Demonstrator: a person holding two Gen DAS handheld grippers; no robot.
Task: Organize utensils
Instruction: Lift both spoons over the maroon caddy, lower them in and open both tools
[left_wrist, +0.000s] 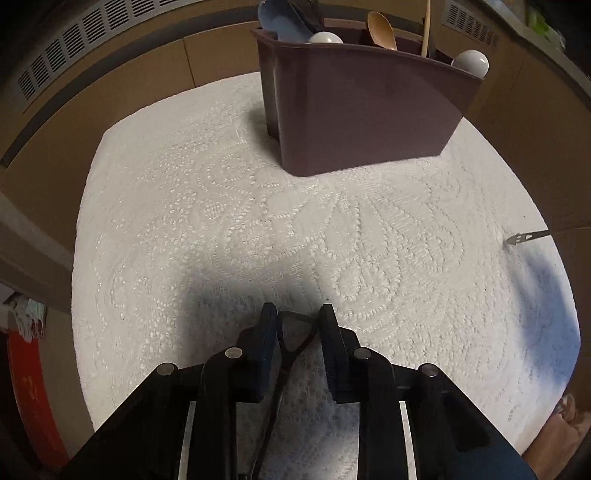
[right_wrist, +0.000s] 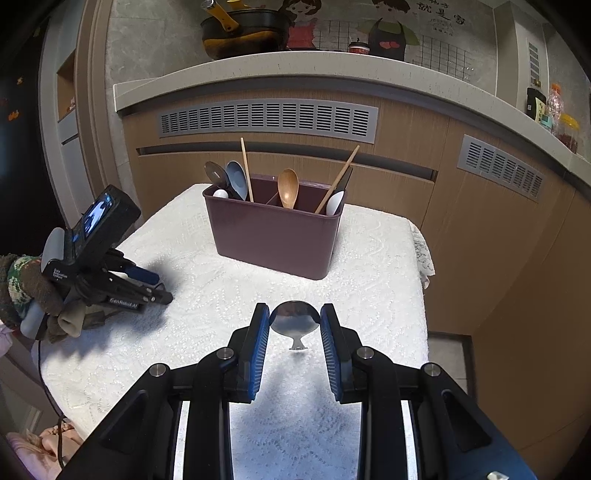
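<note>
Between right gripper (right_wrist: 294, 320) jaws, clamped metal spoon (right_wrist: 294, 320); left gripper (left_wrist: 297, 320) jaws clamped on dark utensil (left_wrist: 291, 339).

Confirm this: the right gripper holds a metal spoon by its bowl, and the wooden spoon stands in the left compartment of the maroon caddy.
One detail is off. In the right wrist view the wooden spoon stands in the middle compartment of the maroon caddy, not the left one. The right gripper does hold the metal spoon by its bowl.

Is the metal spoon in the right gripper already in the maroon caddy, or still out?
Out. The shiny metal spoon sits between the right gripper fingers above the white lace cloth, short of the maroon plastic caddy.
</note>
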